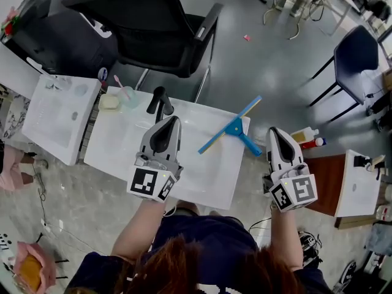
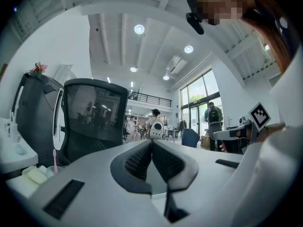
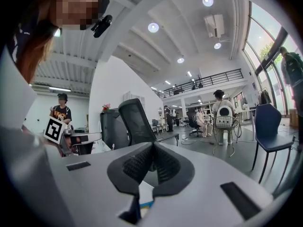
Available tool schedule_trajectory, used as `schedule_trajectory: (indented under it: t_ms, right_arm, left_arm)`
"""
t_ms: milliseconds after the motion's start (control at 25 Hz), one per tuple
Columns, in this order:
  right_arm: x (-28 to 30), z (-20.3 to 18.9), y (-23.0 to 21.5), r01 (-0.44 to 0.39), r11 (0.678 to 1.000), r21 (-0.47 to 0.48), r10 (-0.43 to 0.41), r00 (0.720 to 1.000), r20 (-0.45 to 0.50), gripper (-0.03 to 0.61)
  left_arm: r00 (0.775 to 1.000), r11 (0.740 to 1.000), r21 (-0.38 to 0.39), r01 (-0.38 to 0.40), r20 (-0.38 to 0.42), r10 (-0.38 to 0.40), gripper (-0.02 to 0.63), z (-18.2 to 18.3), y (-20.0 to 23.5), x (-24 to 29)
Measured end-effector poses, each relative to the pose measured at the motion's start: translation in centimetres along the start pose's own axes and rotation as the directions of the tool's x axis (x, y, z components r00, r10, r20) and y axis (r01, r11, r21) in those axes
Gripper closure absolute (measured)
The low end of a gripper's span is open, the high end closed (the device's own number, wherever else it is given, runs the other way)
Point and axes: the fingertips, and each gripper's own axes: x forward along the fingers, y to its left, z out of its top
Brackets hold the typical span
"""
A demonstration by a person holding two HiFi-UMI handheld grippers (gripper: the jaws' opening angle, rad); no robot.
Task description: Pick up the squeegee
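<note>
Two tools are in play, one in each of the person's hands, and both point level out across a white washbasin surface (image 1: 116, 149). The left tool (image 1: 174, 122) hangs over the middle of the surface, its tips just short of the black faucet (image 1: 160, 101) at the far edge. Its own view shows the left tool's (image 2: 151, 144) ribbed pads pressed together with nothing between them. The right tool (image 1: 272, 131) is off the surface, just past its right edge. In the right gripper view the right tool's (image 3: 152, 146) pads also meet, and it holds nothing.

The squeegee (image 1: 234, 127) lies flat across the far right corner of the surface, gripped by neither tool. Its long blue and yellow blade runs diagonally from near the middle of the surface out over the far edge. Its blue handle juts over the right edge, ending close to the right tool.

At the far left corner stand a cup with a pink toothbrush (image 1: 127, 94) and a bar of soap (image 1: 109, 102). A black office chair (image 1: 153, 23) stands beyond the far edge, and small bottles (image 1: 309, 138) stand on the floor to the right.
</note>
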Motion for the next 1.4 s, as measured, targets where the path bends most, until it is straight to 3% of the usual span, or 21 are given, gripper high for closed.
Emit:
schedule_trajectory:
  t_ms: [280,400,520,680,760,880,960,1240,1400]
  right_arm:
    - [4.9,-6.7,-1.1,-0.002,1.000,0.028,0.007,0.982,-0.189,0.561]
    - [6.6,-11.0,-1.7,-0.032,0.999,-0.007,0.027,0.945,-0.325,0.521]
    - [7.8,-15.1,-2.5,-0.072,0.996,-0.050,0.041,0.892,-0.451,0.472]
    - [8.9,-20.7,-3.3,-0.157,0.983,-0.093,0.064,0.776,-0.628,0.402]
    - [9.0,-23.3,-3.6,-0.214,0.970,-0.112,0.070,0.693,-0.718,0.385]
    - [8.5,-26.4,-3.6,-0.300,0.948,-0.107,0.079,0.546,-0.834,0.360]
    - [8.2,-27.6,-3.8,-0.336,0.935,-0.110,0.068,0.475,-0.877,0.357]
    - [7.1,-30.8,-5.2,-0.364,0.931,-0.044,0.070,0.293,-0.954,0.331]
    - [6.8,-31.5,-5.4,-0.338,0.941,0.010,0.091,0.227,-0.970,0.346]
  left_arm:
    - [0.998,0.999,-0.027,0.040,-0.048,-0.042,0.594,-2.6,3.0,3.6]
    - [0.996,0.998,-0.043,0.053,-0.068,-0.056,0.594,-3.6,3.8,4.6]
    - [0.994,0.997,-0.055,0.062,-0.091,-0.067,0.594,-4.7,4.3,5.4]
    - [0.990,0.995,-0.072,0.074,-0.116,-0.082,0.594,-6.0,4.6,6.3]
    - [0.988,0.994,-0.078,0.079,-0.123,-0.088,0.594,-6.5,4.7,6.7]
    - [0.987,0.993,-0.081,0.082,-0.128,-0.092,0.594,-6.8,5.0,7.3]
    - [0.987,0.993,-0.083,0.084,-0.131,-0.095,0.594,-7.0,5.1,7.5]
    - [0.985,0.992,-0.093,0.084,-0.144,-0.097,0.594,-7.7,4.7,7.8]
    - [0.984,0.993,-0.094,0.075,-0.152,-0.088,0.594,-7.9,5.0,7.5]
